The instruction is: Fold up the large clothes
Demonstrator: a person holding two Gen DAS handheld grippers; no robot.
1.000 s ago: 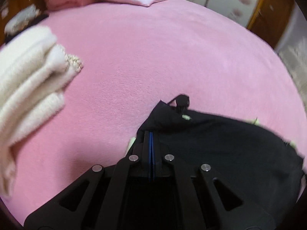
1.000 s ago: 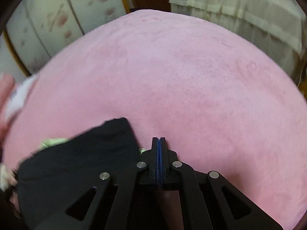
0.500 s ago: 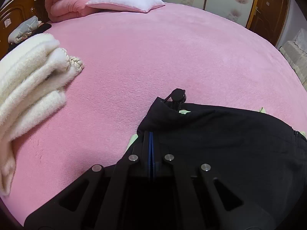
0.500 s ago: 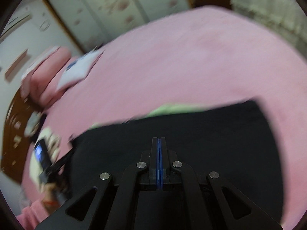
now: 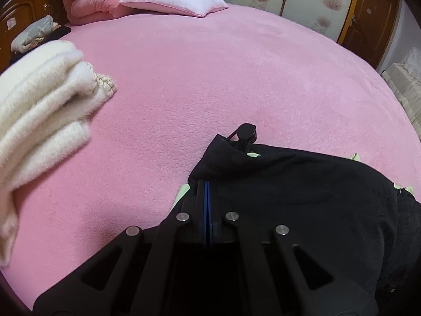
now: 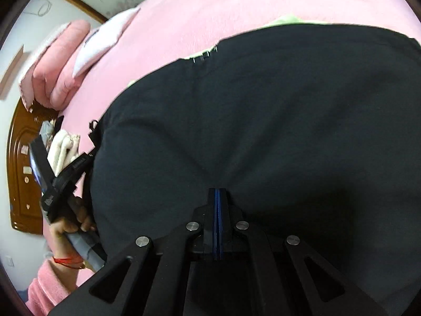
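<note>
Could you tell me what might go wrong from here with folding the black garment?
1. The left gripper pinches only a corner of the black garment; it could slip out.
2. The right gripper looks shut above the cloth, possibly holding nothing, so the fold may sag.
3. Green lining peeks out at the edge, so the layers may end up misaligned.

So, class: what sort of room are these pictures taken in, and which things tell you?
Most likely a bedroom. A pink bed cover fills the view, a pale pillow and folded pink quilt lie at its far end, with a wooden headboard beside them.
</note>
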